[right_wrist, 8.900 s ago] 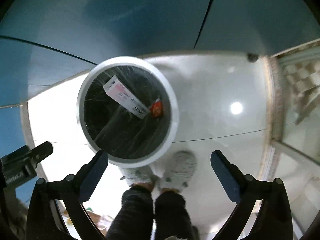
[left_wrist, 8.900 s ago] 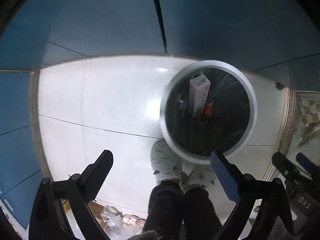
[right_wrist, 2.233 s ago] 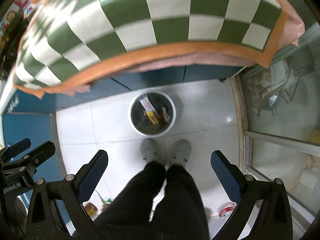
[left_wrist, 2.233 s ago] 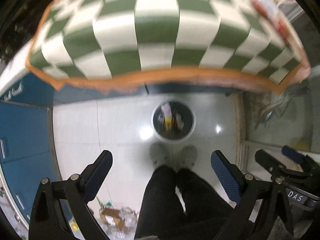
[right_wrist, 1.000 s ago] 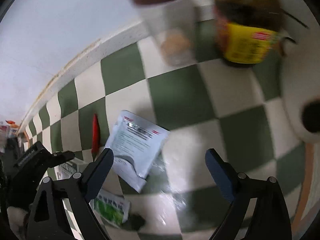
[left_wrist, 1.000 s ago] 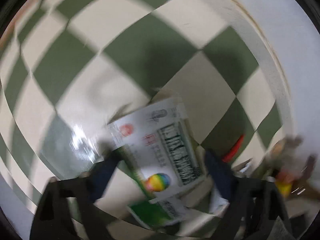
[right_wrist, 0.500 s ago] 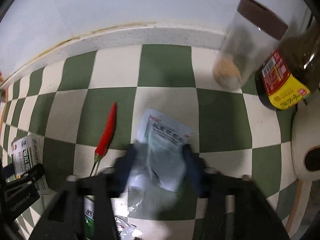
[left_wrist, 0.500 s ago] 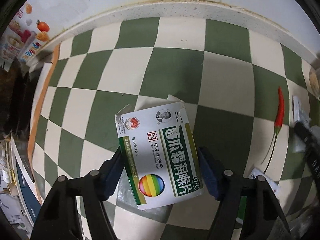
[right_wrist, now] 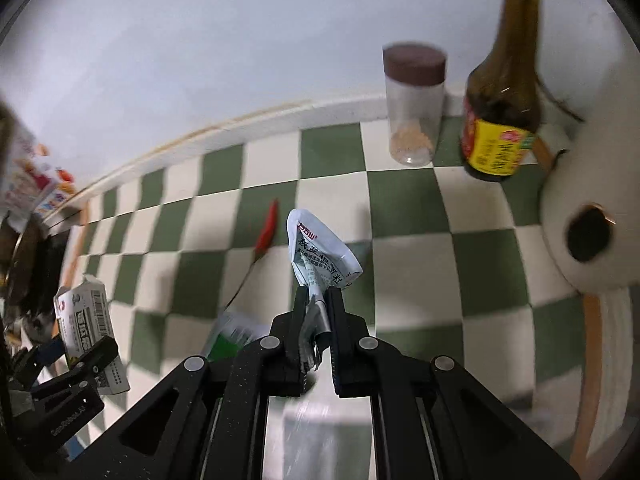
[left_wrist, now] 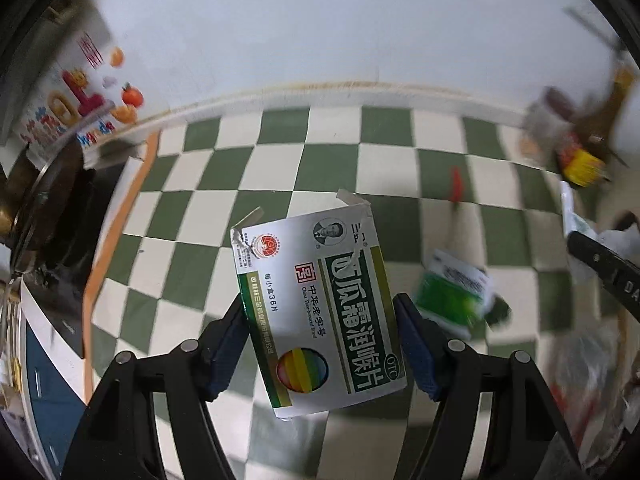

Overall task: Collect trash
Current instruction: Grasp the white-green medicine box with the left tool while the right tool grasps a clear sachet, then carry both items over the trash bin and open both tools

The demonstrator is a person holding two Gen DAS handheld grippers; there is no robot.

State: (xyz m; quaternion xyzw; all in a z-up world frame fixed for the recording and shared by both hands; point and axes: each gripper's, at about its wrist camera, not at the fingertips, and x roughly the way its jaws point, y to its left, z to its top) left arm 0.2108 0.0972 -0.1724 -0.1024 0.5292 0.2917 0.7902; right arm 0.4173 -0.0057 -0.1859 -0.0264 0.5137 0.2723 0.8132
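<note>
Both claws carry trash above the checked cloth [left_wrist: 280, 152]. Left claw [left_wrist: 320, 340] clamps a flat medicine box [left_wrist: 320, 300] by its long edges, its length running from six to twelve o'clock. Right claw [right_wrist: 316, 316] is pressed together on the tail of a crumpled pale sachet [right_wrist: 320, 256], which sticks out toward twelve. Lying loose at two o'clock from the box is a green packet [left_wrist: 452, 296], blurred, beside a red chilli [right_wrist: 268, 228]. No bin shows in either view.
</note>
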